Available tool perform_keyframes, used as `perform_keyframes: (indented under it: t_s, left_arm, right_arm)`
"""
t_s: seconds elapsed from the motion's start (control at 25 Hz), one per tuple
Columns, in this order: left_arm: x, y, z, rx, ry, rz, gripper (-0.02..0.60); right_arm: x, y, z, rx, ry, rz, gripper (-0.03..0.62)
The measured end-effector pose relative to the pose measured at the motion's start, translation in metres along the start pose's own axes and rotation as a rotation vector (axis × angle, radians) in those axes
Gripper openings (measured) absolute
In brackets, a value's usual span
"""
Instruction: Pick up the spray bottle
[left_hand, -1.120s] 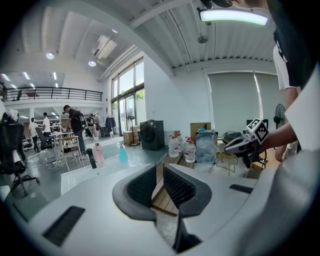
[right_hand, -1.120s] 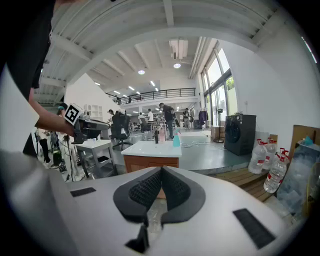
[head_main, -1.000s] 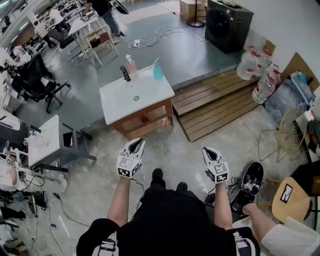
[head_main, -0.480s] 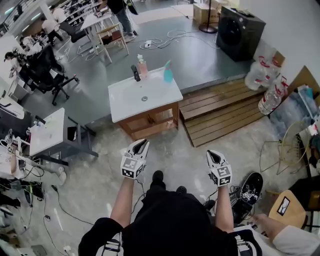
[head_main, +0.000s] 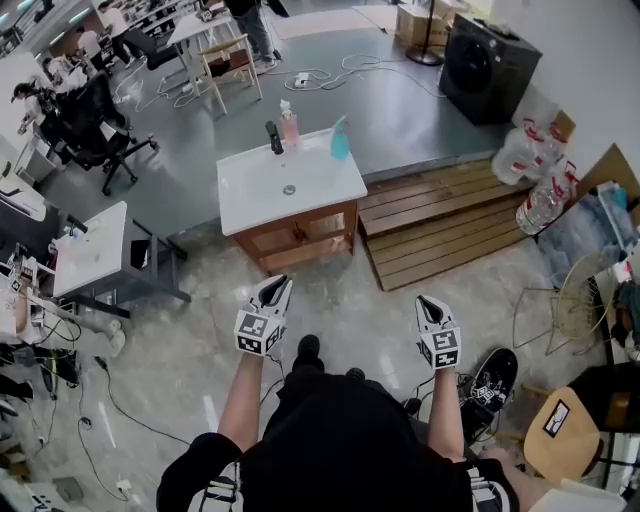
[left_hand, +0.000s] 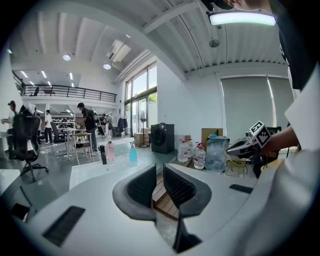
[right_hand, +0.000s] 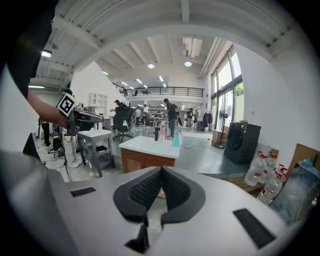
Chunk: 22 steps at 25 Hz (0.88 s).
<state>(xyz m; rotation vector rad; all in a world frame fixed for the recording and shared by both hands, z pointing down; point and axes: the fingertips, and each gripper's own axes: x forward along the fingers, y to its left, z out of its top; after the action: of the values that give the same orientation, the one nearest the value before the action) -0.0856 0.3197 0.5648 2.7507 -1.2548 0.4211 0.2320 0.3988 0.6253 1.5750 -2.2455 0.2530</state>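
The teal spray bottle (head_main: 340, 140) stands at the back right of a white sink counter (head_main: 300, 190) on a wooden cabinet, well ahead of me; it also shows small in the left gripper view (left_hand: 133, 152) and the right gripper view (right_hand: 175, 140). A pink bottle (head_main: 289, 128) and a black faucet (head_main: 272, 137) stand beside it. My left gripper (head_main: 281, 285) hovers over the floor short of the cabinet, its jaws a narrow gap apart and empty (left_hand: 160, 167). My right gripper (head_main: 429, 301) is level with it on the right, shut on nothing (right_hand: 161, 171).
A wooden platform (head_main: 440, 225) lies right of the cabinet, with water jugs (head_main: 535, 170) and a black washing machine (head_main: 488, 65) behind. A small white table (head_main: 90, 255) stands left. Cables, a black shoe (head_main: 495, 378) and a stool (head_main: 558, 440) lie near my feet. People stand in the background.
The sink cabinet sits a little nearer and more central in the head view. Both grippers keep their pose; the left has drifted slightly sideways.
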Motion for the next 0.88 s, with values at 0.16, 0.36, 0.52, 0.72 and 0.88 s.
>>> perform_keyframes:
  t_s: [0.16, 0.36, 0.52, 0.72, 0.88]
  left_arm:
    - [0.002, 0.009, 0.003, -0.003, -0.006, 0.013, 0.055]
    - [0.002, 0.024, 0.003, -0.008, -0.001, 0.012, 0.055]
    - [0.005, 0.04, -0.001, -0.013, 0.0, -0.002, 0.055]
    - [0.012, 0.072, 0.002, -0.018, -0.003, -0.013, 0.055]
    - [0.018, 0.102, 0.001, -0.024, -0.006, -0.025, 0.055]
  right_arm:
    - [0.003, -0.006, 0.003, -0.005, 0.012, -0.01, 0.015]
    - [0.01, -0.005, 0.006, -0.001, 0.026, -0.023, 0.015]
    - [0.023, 0.005, 0.013, 0.002, 0.026, -0.026, 0.015]
    - [0.047, 0.02, 0.033, 0.001, 0.007, -0.007, 0.018]
    - [0.071, 0.036, 0.052, 0.002, -0.019, 0.018, 0.157]
